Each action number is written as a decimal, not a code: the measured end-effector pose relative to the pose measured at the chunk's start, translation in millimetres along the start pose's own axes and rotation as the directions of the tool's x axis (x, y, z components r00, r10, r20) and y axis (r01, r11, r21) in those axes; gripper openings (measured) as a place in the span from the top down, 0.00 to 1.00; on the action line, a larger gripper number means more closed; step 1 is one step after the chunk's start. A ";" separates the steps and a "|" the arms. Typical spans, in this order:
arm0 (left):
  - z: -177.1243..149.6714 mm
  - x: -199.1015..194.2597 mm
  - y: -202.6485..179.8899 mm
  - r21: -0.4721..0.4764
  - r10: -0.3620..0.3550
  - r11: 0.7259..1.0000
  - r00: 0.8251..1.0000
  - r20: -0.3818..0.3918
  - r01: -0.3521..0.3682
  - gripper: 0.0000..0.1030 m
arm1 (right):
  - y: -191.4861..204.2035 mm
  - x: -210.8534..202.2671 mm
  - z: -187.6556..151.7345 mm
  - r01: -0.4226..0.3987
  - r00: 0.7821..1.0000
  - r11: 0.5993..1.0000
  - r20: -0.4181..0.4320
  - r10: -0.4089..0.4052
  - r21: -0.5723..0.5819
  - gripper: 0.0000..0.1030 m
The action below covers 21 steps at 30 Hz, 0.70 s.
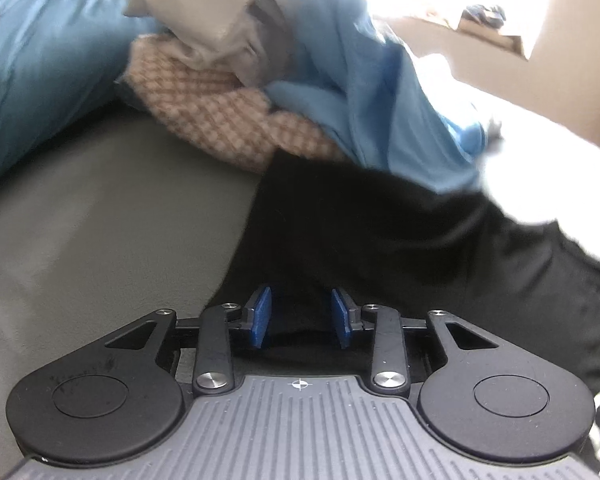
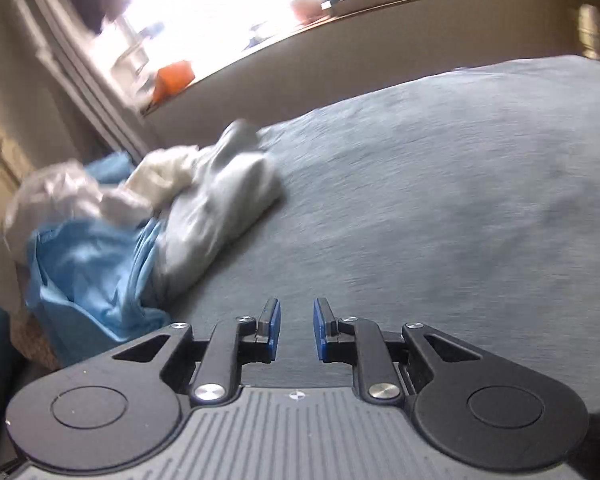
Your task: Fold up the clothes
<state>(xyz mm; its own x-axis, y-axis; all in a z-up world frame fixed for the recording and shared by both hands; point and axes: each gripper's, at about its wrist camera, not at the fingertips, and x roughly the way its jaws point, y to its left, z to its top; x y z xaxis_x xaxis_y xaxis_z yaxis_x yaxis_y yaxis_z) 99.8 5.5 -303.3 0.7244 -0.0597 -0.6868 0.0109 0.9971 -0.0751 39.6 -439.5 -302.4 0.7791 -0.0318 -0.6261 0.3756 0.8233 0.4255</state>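
Here, a black fabric garment (image 1: 380,232) spread on a grey-blue bedspread (image 2: 440,180), its near edge lying between the parted blue pads of the left gripper (image 1: 301,318); pads apparently not pressing it. Beyond it, a heap: light blue cotton garment (image 1: 380,92), pink-and-cream checked knit (image 1: 220,116), pale grey-white crumpled cloth (image 2: 220,192). Right gripper (image 2: 296,330) above bare bedspread, jaws slightly apart, nothing between them. Likely step: laying out or picking 1 garment for folding. Next, probably closing on the black edge with both grippers. Garment outline cut off at right; motion blur throughout; window glare hiding far detail.
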 end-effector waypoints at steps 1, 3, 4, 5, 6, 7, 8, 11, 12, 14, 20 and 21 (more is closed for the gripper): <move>1.2 -5.6 -3.2 0.012 -0.005 1.000 1.000 0.020 0.005 0.67 | -17.5 -18.3 3.8 0.001 1.000 1.000 0.005 -0.001 0.027 0.81; 2.4 -18.0 -15.1 0.052 -0.025 0.998 0.998 0.061 0.022 0.64 | -52.9 -52.9 9.9 0.026 1.000 0.997 -0.004 -0.026 0.073 0.81; 2.9 -23.0 -22.2 0.070 -0.038 0.997 0.997 0.074 0.033 0.63 | -69.7 -68.6 12.1 0.054 0.998 0.995 -0.014 -0.053 0.086 0.81; 2.6 -27.0 -31.3 0.090 -0.062 0.994 0.995 0.076 0.055 0.63 | -84.4 -82.5 12.7 0.076 0.997 0.993 -0.033 -0.073 0.088 0.81; 2.0 -30.4 -41.4 0.109 -0.090 0.991 0.993 0.073 0.082 0.62 | -96.2 -92.7 13.0 0.103 0.994 0.991 -0.048 -0.100 0.082 0.81; 0.1 -31.8 -52.9 0.131 -0.120 0.985 0.991 0.056 0.112 0.61 | -106.0 -101.2 11.4 0.130 0.990 0.989 -0.065 -0.125 0.070 0.81; -2.4 -32.2 -65.2 0.152 -0.151 0.978 0.988 0.032 0.144 0.61 | -114.2 -106.5 8.1 0.139 0.987 0.989 -0.084 -0.135 0.052 0.81; -17.4 -28.7 -100.3 0.193 -0.210 0.957 0.976 -0.062 0.218 0.61 | -121.1 -104.6 -5.5 0.120 0.982 0.993 -0.145 -0.118 0.008 0.81; -23.4 -26.3 -110.2 0.197 -0.214 0.954 0.973 -0.090 0.228 0.61 | -113.7 -97.2 -9.2 0.104 0.982 0.994 -0.156 -0.106 -0.020 0.81; -34.8 -23.3 -123.1 0.199 -0.211 0.952 0.970 -0.117 0.231 0.61 | -98.0 -81.8 -13.3 0.080 0.983 0.993 -0.158 -0.094 -0.092 0.80; -52.8 -16.5 -139.0 0.204 -0.180 0.957 0.975 -0.133 0.204 0.60 | -63.7 -28.7 -6.6 0.040 0.977 0.980 -0.198 -0.079 -0.194 0.61; -54.0 -15.6 -140.1 0.205 -0.175 0.958 0.975 -0.133 0.200 0.60 | -61.1 -18.9 -6.6 0.050 0.967 0.978 -0.234 -0.098 -0.202 0.61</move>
<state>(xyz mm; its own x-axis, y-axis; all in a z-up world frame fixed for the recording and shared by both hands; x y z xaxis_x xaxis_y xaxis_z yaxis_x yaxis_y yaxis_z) 49.8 -135.8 -321.1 0.6132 -0.2393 -0.7528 0.2965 0.9531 -0.0615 -1.4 -485.5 -320.9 0.5996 0.0215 -0.8000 0.3046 0.9183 0.2529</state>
